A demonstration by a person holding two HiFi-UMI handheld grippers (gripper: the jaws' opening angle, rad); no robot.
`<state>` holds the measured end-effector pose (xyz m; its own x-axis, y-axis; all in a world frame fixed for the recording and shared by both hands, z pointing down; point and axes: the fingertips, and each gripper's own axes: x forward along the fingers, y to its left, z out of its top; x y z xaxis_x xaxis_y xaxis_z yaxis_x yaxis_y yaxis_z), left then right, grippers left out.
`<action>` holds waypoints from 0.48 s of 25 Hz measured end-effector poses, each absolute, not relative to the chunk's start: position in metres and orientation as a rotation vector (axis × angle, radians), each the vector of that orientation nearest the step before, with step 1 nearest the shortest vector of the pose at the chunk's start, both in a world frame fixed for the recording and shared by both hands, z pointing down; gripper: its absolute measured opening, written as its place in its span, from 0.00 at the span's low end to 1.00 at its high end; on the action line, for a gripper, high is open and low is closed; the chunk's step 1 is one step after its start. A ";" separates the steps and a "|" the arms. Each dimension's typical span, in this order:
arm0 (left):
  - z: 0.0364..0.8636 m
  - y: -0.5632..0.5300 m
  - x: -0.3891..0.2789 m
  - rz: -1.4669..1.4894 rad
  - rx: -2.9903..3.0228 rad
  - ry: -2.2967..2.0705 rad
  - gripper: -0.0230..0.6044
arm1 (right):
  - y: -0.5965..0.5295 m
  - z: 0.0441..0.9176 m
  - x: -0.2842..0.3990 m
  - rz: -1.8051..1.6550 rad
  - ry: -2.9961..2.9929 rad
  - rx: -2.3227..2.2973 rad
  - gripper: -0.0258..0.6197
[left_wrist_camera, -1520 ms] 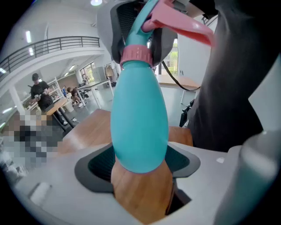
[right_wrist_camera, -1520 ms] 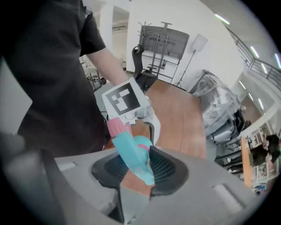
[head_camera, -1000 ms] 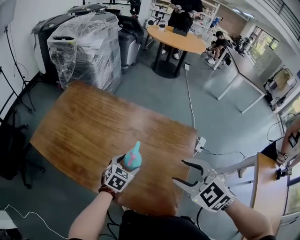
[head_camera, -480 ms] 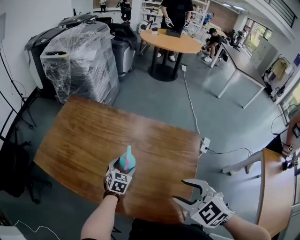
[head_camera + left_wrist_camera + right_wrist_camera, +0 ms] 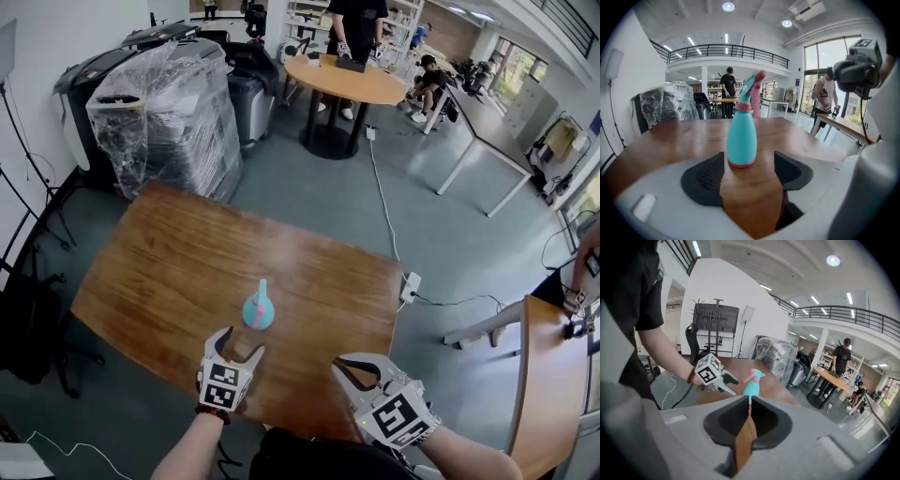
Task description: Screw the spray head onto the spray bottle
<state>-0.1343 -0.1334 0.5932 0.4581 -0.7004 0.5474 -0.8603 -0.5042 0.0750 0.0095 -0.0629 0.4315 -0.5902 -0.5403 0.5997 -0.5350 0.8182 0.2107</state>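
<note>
The teal spray bottle [image 5: 258, 310] with its pink collar and spray head on top stands upright on the wooden table [image 5: 159, 253]. My left gripper [image 5: 239, 343] sits just behind it, open, with the bottle [image 5: 741, 136] a little ahead of its pads and untouched. My right gripper [image 5: 345, 364] hovers over the table's near edge to the right; its jaws have just been closing and now stand shut with nothing between them. In the right gripper view, the shut jaws [image 5: 749, 401] point toward the bottle [image 5: 752, 384] and the left gripper [image 5: 731, 385].
Plastic-wrapped machines [image 5: 169, 108] stand beyond the table's far left corner. A round table [image 5: 347, 80] with people stands farther back. A cable and power strip [image 5: 409, 286] lie on the floor to the right, and a second wooden table [image 5: 539, 394] is at the right edge.
The left gripper has let go of the bottle, which now stands on the table, and has drawn back toward the near edge. The right gripper's jaws have gone from wide open to shut.
</note>
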 end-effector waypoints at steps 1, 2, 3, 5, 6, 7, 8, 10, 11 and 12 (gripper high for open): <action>0.576 -0.119 -0.131 0.619 2.385 -1.340 0.57 | -0.063 0.431 0.008 -0.009 -2.344 0.791 0.03; 0.557 -0.106 -0.125 0.577 2.402 -1.351 0.48 | -0.062 0.430 0.007 -0.002 -2.365 0.790 0.03; 0.539 -0.092 -0.117 0.532 2.419 -1.358 0.41 | -0.060 0.428 0.005 0.006 -2.387 0.784 0.03; 0.508 -0.069 -0.099 0.453 2.441 -1.364 0.25 | -0.052 0.426 0.004 0.009 -2.430 0.752 0.03; 0.495 -0.058 -0.089 0.420 2.443 -1.366 0.16 | -0.047 0.426 0.004 0.008 -2.454 0.730 0.03; 0.484 -0.050 -0.079 0.396 2.440 -1.368 0.08 | -0.042 0.427 0.005 0.009 -2.482 0.708 0.03; 0.474 -0.041 -0.069 0.378 2.433 -1.371 0.06 | -0.037 0.427 0.007 0.013 -2.509 0.686 0.03; 0.456 -0.026 -0.046 0.345 2.418 -1.382 0.06 | -0.024 0.424 0.013 0.017 -2.555 0.645 0.03; 0.447 -0.018 -0.035 0.323 2.412 -1.389 0.06 | -0.017 0.421 0.018 0.014 -2.575 0.627 0.03; 0.439 -0.010 -0.023 0.301 2.405 -1.399 0.06 | -0.010 0.415 0.023 0.009 -2.593 0.611 0.03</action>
<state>-0.0228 -0.0102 0.4391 0.4923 -0.7978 0.3479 -0.8703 -0.4564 0.1849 0.0229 -0.0099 0.4153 -0.7885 -0.4201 0.4492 -0.4233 0.9005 0.0991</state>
